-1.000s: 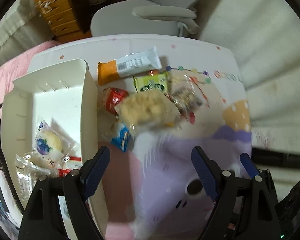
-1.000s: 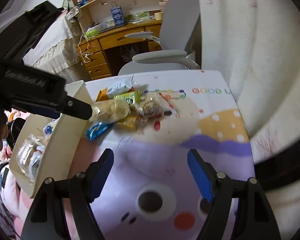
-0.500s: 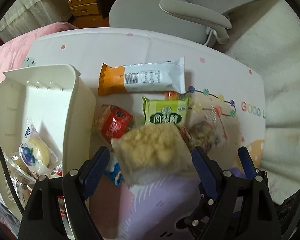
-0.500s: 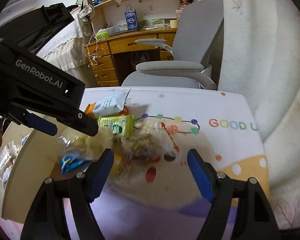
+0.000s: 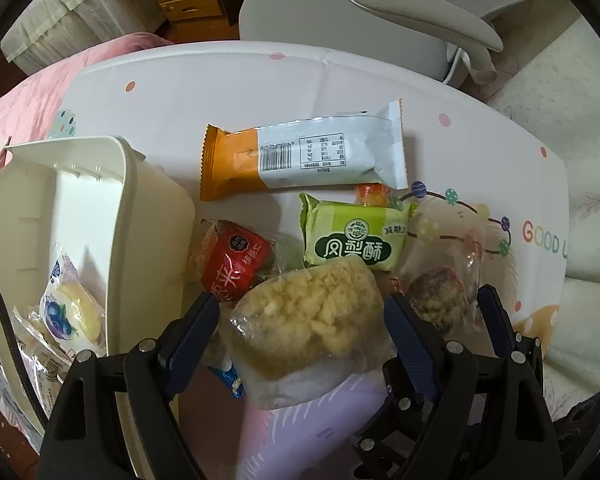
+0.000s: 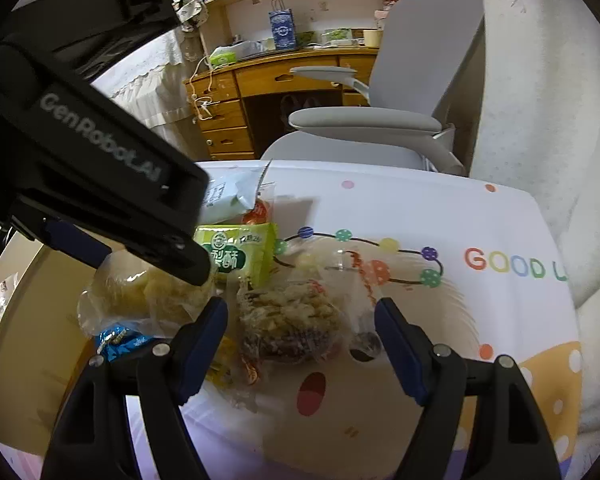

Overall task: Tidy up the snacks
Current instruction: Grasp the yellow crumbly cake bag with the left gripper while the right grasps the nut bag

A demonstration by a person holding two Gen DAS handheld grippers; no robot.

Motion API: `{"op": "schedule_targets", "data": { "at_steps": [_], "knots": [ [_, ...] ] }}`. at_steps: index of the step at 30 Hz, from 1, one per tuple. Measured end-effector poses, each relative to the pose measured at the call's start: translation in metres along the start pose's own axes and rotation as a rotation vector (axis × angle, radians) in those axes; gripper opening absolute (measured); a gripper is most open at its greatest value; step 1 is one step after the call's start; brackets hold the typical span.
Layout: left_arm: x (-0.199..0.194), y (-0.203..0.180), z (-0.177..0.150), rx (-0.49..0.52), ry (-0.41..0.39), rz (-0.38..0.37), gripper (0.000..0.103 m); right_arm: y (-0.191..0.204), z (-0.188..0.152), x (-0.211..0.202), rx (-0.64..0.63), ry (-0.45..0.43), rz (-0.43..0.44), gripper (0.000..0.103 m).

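Note:
Loose snacks lie piled on the patterned tablecloth (image 5: 228,88). My left gripper (image 5: 300,312) points down, open, its fingers either side of a clear-wrapped yellow crumbly pastry (image 5: 312,332) without pressing it. My right gripper (image 6: 300,312) is open around a clear-wrapped brown crumbly cake (image 6: 288,328), also seen in the left wrist view (image 5: 436,300). Behind lie a green pack (image 5: 352,236), a red packet (image 5: 236,256), an orange-and-white bar (image 5: 300,156) and a blue packet (image 5: 228,376). The white bin (image 5: 152,208) at the left holds a blueberry pack (image 5: 68,308) and other wrapped snacks.
A grey office chair (image 5: 340,12) stands behind the table's far edge. A wooden desk (image 6: 280,76) with shelves is further back. White bedding (image 5: 560,92) runs along the right side, pink cloth (image 5: 40,92) on the left. The left gripper's black body (image 6: 100,160) fills the right wrist view's left.
Both grippers have come forward and down onto the snack pile. The left one now straddles the yellow pastry, the right one the brown cake. Jaw widths look unchanged.

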State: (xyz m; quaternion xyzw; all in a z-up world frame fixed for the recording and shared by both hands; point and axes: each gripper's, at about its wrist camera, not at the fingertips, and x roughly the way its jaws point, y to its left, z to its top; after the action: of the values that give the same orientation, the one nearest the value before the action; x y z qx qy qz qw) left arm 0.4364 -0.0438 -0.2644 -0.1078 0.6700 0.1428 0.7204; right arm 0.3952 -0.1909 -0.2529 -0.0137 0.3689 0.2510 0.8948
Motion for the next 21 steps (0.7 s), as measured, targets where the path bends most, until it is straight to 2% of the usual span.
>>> {"op": "schedule_targets", "data": {
  "at_steps": [5, 8, 11, 17, 21],
  "knots": [
    [0.009, 0.000, 0.003, -0.008, 0.004, 0.024, 0.084, -0.005, 0.002, 0.010, 0.023, 0.043, 0.032, 0.075],
    [0.015, 0.002, 0.004, -0.030, 0.010, 0.009, 0.082, -0.003, 0.001, 0.013, 0.019, 0.061, 0.029, 0.072],
    [0.015, 0.000, 0.003, -0.009, 0.001, 0.024, 0.078, 0.001, 0.000, 0.012, 0.009, 0.062, 0.031, 0.066],
    [0.011, -0.002, 0.001, -0.022, -0.008, -0.023, 0.052, 0.002, -0.003, 0.010, 0.015, 0.059, 0.029, 0.059],
    [0.008, 0.000, -0.001, -0.025, -0.017, -0.054, 0.039, 0.002, -0.002, 0.008, 0.021, 0.079, 0.037, 0.059]
  ]
}}
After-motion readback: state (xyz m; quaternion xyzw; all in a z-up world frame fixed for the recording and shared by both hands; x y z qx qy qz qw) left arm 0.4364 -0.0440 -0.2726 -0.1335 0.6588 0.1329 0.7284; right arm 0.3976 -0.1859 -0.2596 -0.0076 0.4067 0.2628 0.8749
